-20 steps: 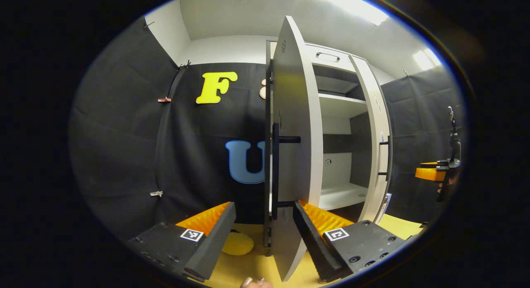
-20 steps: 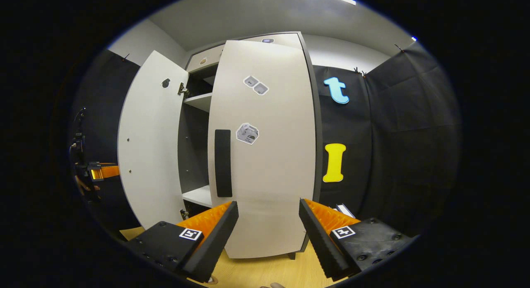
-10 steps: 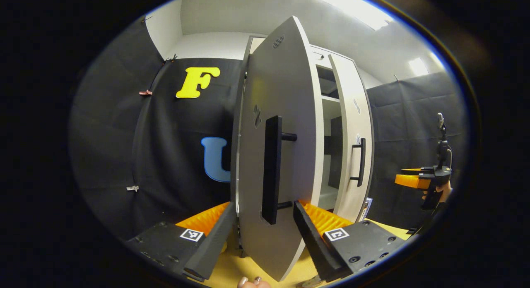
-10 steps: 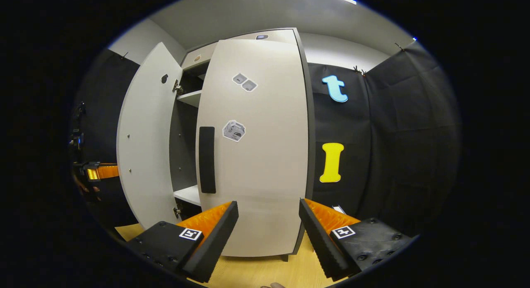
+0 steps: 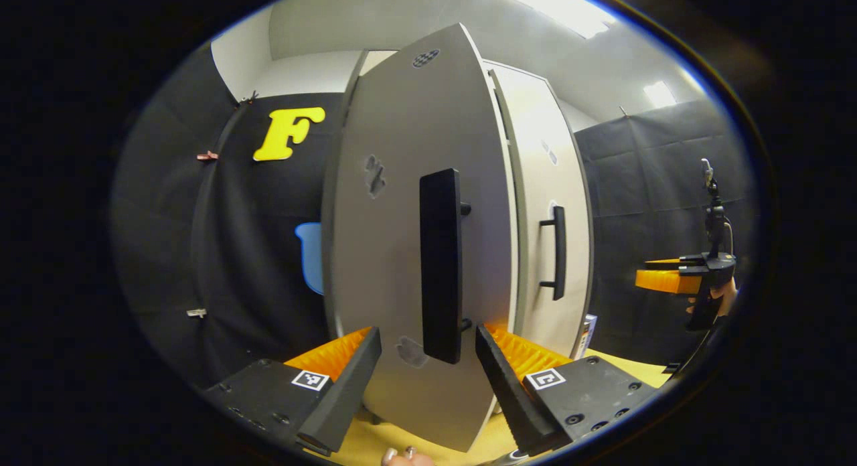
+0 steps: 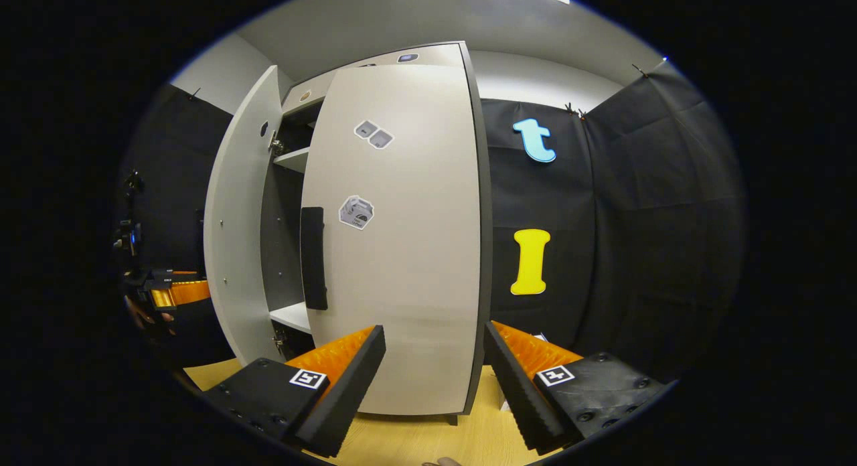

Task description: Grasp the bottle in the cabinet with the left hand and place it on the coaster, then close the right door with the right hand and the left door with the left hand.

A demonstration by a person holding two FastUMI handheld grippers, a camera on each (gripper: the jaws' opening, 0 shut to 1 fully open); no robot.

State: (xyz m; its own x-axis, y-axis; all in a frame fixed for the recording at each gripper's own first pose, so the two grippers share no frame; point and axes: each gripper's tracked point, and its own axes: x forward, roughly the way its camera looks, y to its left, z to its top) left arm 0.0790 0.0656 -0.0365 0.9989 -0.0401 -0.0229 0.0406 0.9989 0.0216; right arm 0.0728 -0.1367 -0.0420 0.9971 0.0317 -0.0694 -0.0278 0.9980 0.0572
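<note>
Left door swinging shut on the tall pale-grey cabinet, both grippers spread wide and empty.

The left gripper has its ribbed fingers set wide either side of the flat black bar handle on the smooth matte left door, not gripping it. That door has swung nearer closed than half a second ago, narrowing the gap. The right door, carrying small stickers, lies flush; the right gripper hovers before it, jaws wide. The bottle cannot be seen. Light wood tabletop, black cloth walls.
</note>
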